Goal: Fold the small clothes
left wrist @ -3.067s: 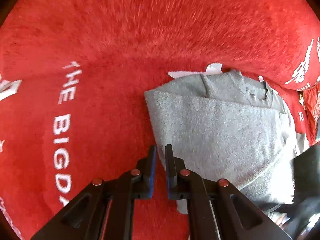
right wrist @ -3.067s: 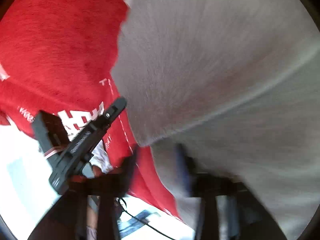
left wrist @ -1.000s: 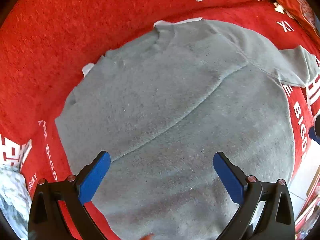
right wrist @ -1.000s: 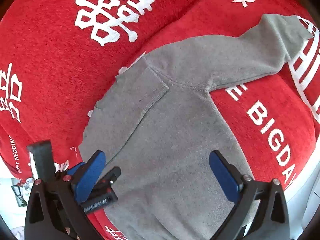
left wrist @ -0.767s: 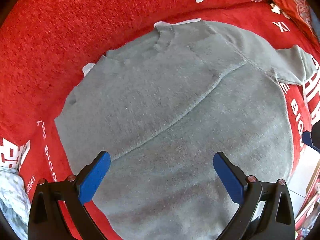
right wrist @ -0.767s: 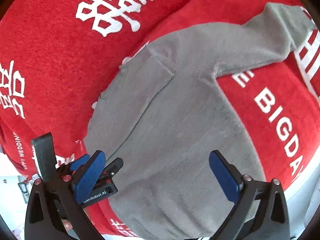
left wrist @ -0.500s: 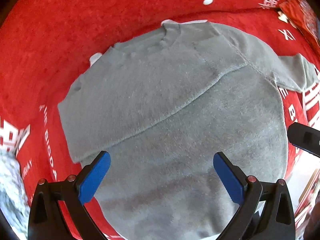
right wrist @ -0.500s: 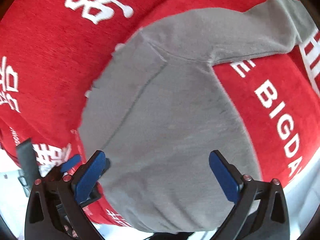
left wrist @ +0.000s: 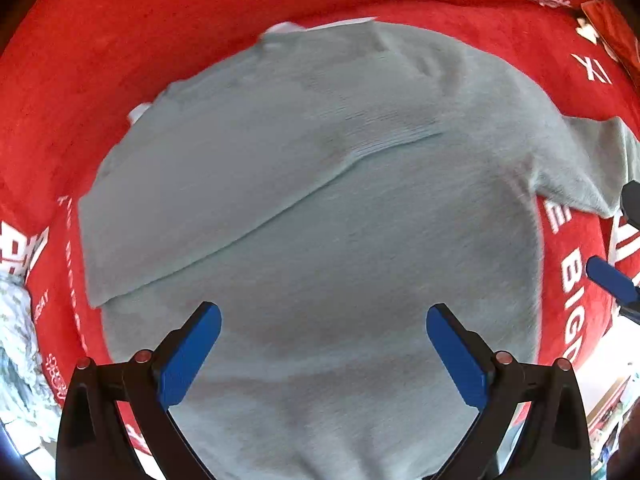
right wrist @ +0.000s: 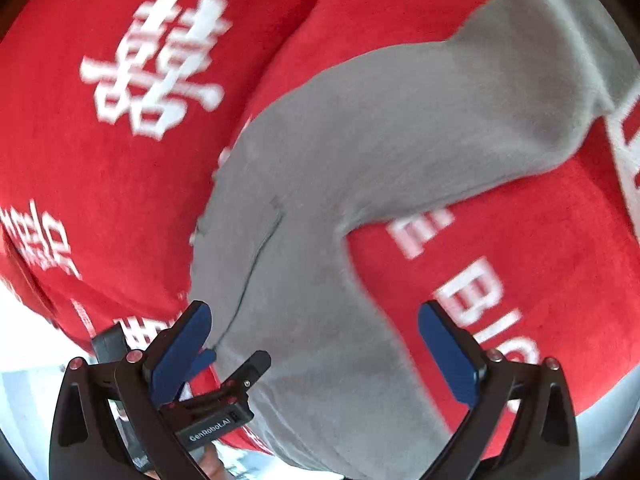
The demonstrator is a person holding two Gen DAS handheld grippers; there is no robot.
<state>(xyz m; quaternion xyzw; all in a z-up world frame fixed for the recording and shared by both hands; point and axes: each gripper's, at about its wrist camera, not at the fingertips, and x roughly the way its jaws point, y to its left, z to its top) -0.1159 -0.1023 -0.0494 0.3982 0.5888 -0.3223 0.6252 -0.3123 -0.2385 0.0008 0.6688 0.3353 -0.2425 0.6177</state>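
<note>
A grey sweater (left wrist: 328, 208) lies spread on a red blanket (left wrist: 100, 40) with white lettering. Its left sleeve is folded across the body, leaving a diagonal edge; the other sleeve (left wrist: 588, 168) stretches out to the right. My left gripper (left wrist: 323, 316) hovers open over the sweater's lower body, holding nothing. My right gripper (right wrist: 314, 314) is open above the sweater (right wrist: 360, 168) near the outstretched sleeve (right wrist: 520, 92), also holding nothing. The left gripper's body (right wrist: 216, 404) shows at the lower left of the right wrist view. A blue fingertip (left wrist: 610, 280) of the right gripper shows at the right edge of the left wrist view.
The red blanket (right wrist: 100, 160) covers the whole surface, with large white characters (right wrist: 160, 60) and the words "BIGDAY" (right wrist: 480, 292). A pale patterned cloth (left wrist: 16, 352) lies past the blanket's left edge. A light floor (left wrist: 608, 360) shows beyond the front right edge.
Both grippers stay open. The right gripper has swung towards the outstretched sleeve, which now fills more of its view. The left gripper has moved slightly closer to the sweater's body.
</note>
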